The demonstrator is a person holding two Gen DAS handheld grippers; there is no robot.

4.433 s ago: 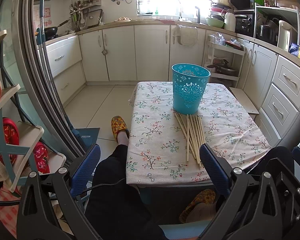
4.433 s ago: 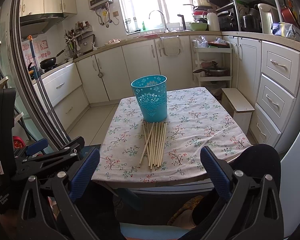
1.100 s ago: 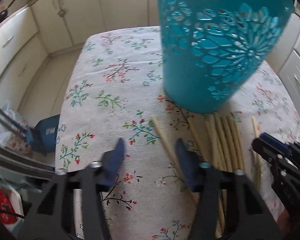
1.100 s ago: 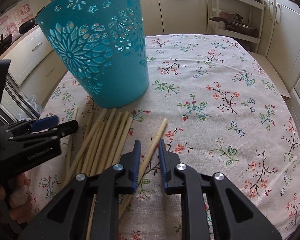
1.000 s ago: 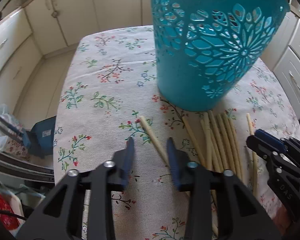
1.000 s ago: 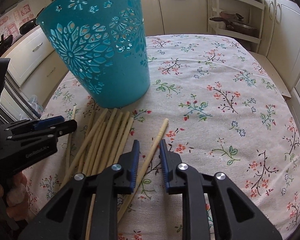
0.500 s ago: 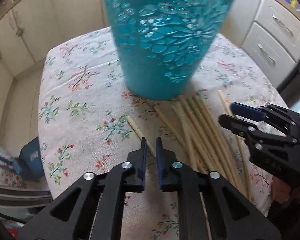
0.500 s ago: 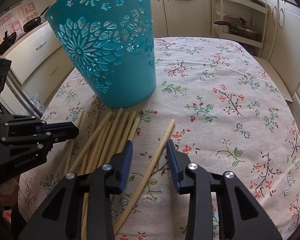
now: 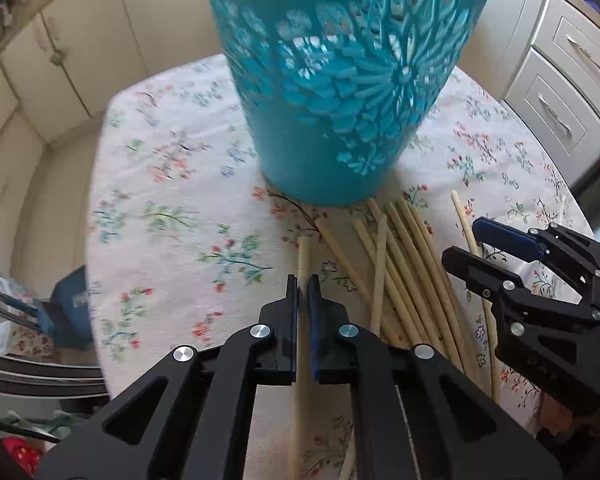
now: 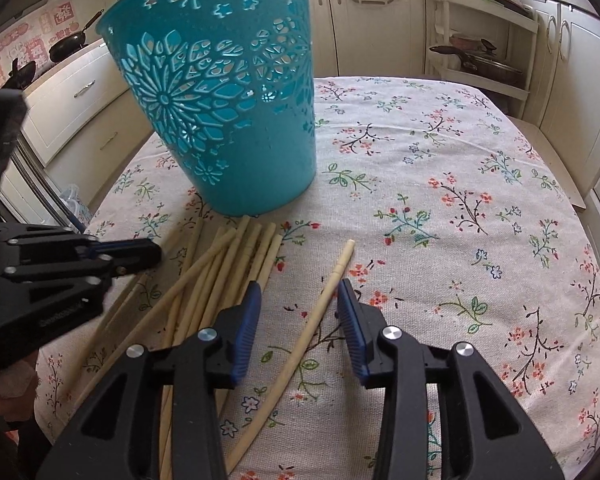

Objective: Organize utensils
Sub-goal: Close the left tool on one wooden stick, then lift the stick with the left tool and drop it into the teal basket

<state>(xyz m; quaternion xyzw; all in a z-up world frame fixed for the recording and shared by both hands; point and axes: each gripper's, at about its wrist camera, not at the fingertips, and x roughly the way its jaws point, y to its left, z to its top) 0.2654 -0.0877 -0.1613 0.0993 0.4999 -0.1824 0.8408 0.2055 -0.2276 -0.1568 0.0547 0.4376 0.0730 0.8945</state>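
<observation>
A: What has the left gripper [image 9: 303, 280] got?

B: Its jaws have just been closing and now pinch one chopstick [image 9: 302, 256]. The stick runs between the pads, its tip poking out toward the blue basket [image 9: 340, 92]. The near end drops behind the gripper's frame, so I can't tell how long it is.

A: And the right gripper [image 10: 300, 292]?

B: Its jaws have just been opening and stand apart. A lone chopstick [image 10: 320, 308] lies on the cloth between the pads; neither pad presses on it. Its near end is cut off by the gripper body.

A: Where are the other sticks?

B: A loose bundle of chopsticks [image 10: 224, 268] lies on the flowered tablecloth [image 10: 460, 200], left of the lone one, far tips almost at the basket's foot. Their near ends go under the right gripper, and the left gripper's body covers the leftmost ones in the right wrist view.

A: Anything inside the basket?

B: Can't tell. The rim is cut off in the left view, which is blurred there, and the right view looks at the wall from outside. It stands upright at the far side of the bundle.

A: The person?

B: Only a bit of a hand [image 10: 4, 384] at the left edge, mostly hidden.
</observation>
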